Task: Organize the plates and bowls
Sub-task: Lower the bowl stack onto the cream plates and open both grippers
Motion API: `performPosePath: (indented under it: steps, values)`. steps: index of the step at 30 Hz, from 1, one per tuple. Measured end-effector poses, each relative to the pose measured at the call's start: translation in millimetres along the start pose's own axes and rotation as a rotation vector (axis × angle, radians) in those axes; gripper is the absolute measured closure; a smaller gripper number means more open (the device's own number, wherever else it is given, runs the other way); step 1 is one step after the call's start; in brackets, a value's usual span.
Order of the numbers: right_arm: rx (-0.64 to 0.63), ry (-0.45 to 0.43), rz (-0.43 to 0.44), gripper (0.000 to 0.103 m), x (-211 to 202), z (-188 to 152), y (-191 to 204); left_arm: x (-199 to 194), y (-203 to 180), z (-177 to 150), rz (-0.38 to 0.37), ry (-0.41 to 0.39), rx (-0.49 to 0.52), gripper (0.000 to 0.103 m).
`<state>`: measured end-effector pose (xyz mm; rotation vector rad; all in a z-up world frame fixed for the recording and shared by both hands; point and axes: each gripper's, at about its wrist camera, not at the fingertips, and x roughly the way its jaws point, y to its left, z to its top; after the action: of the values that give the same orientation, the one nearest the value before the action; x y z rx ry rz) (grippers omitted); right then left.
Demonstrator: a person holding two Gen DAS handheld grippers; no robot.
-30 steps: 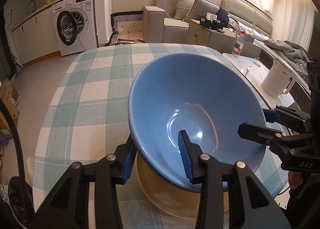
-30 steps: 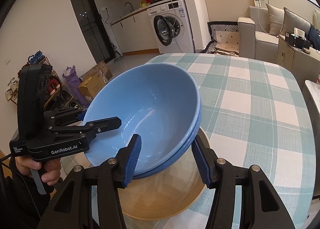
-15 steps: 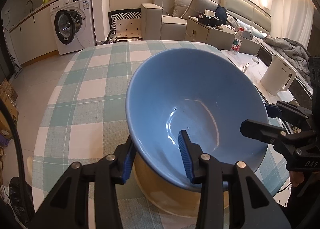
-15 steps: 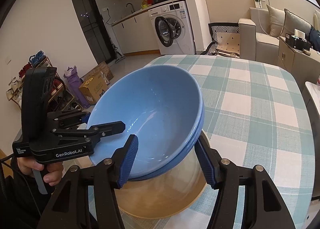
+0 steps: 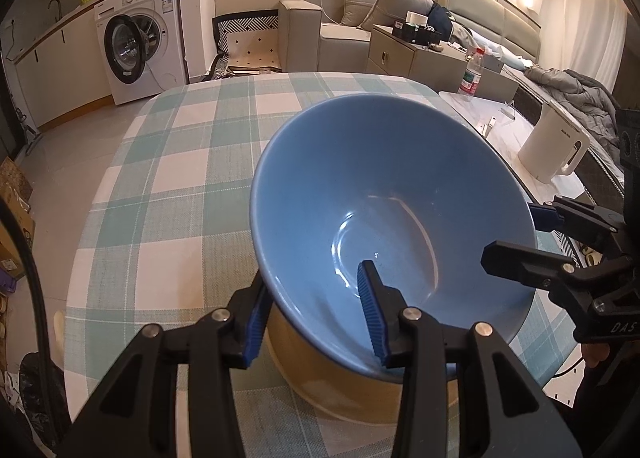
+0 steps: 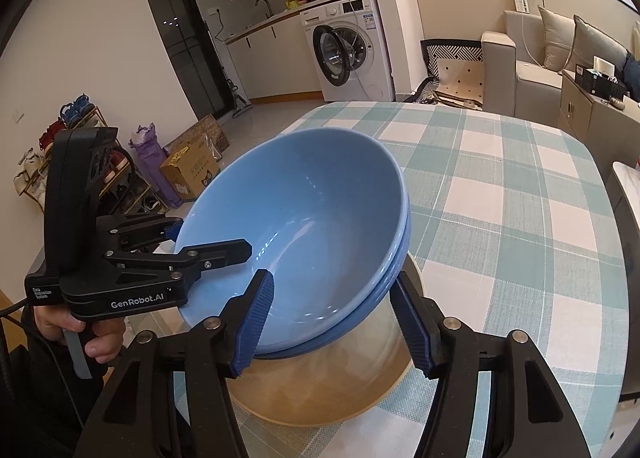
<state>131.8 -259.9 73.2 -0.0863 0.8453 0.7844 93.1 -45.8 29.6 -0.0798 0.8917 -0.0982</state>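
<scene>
Round table (image 5: 168,162) under a teal-and-white checked cloth, set in an open-plan room: washing machine (image 5: 138,52) with its door ajar beneath a counter at far left, beige sofa (image 5: 340,26) with cushions behind, white kettle (image 5: 554,148) on a low marble-topped table at right. Two nested blue bowls (image 6: 312,234), mouths tipped up and toward the cameras, rims tilted off level, resting in a shallow tan dish (image 6: 320,386) on the near part of the cloth; round in outline, so no long axis to report. Left gripper (image 5: 316,314) with jaws partly closed across the near rim of the bowls, one blue pad (image 5: 372,314) inside the upper bowl and the other against the outer wall, pinching that rim. Right gripper (image 6: 334,324) with jaws spread wider, one pad inside the upper bowl and the other outside below both rims; firm contact on the outer side not clear, so grip cannot be told. Double rim line of the stack visible only in the right wrist view, along with a shoe rack (image 6: 80,162), cardboard boxes and a dark doorway; left wrist view showing a single blue bowl surface, plus the kettle and a water bottle (image 5: 472,72). Each view showing the opposite gripper at the bowl's far edge.
</scene>
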Motion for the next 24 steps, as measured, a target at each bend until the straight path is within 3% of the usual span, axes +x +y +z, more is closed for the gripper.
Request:
performPosePath:
  steps: [5, 7, 9, 13, 17, 19, 22, 24]
  values:
    - [0.006, -0.005, 0.001, 0.035, 1, 1, 0, -2, 0, 1, -0.002, -0.012, 0.006, 0.055]
    - [0.008, -0.023, 0.005, 0.026, -1, 1, 0, -4, 0, 2, -0.004, -0.022, 0.007, 0.051]
    - [0.009, -0.039, 0.009, 0.022, -5, 2, -1, -5, 0, 2, 0.005, -0.029, 0.011, 0.044]
    - [0.019, -0.049, -0.017, 0.015, -8, 3, -5, -7, 1, 2, 0.015, -0.042, 0.014, 0.041]
    - [0.038, -0.054, -0.025, 0.011, -9, 1, -10, -12, 6, 0, 0.024, -0.066, 0.005, 0.023]
    - [0.039, -0.058, -0.036, 0.010, -11, -2, -10, -15, 8, -2, 0.010, -0.077, 0.004, 0.021]
    - [0.036, -0.081, -0.047, 0.001, -15, -6, -7, -19, 11, -5, 0.015, -0.097, 0.009, 0.011]
    - [0.025, -0.111, -0.048, 0.001, -19, -8, -3, -24, 12, -7, 0.012, -0.120, 0.016, 0.005]
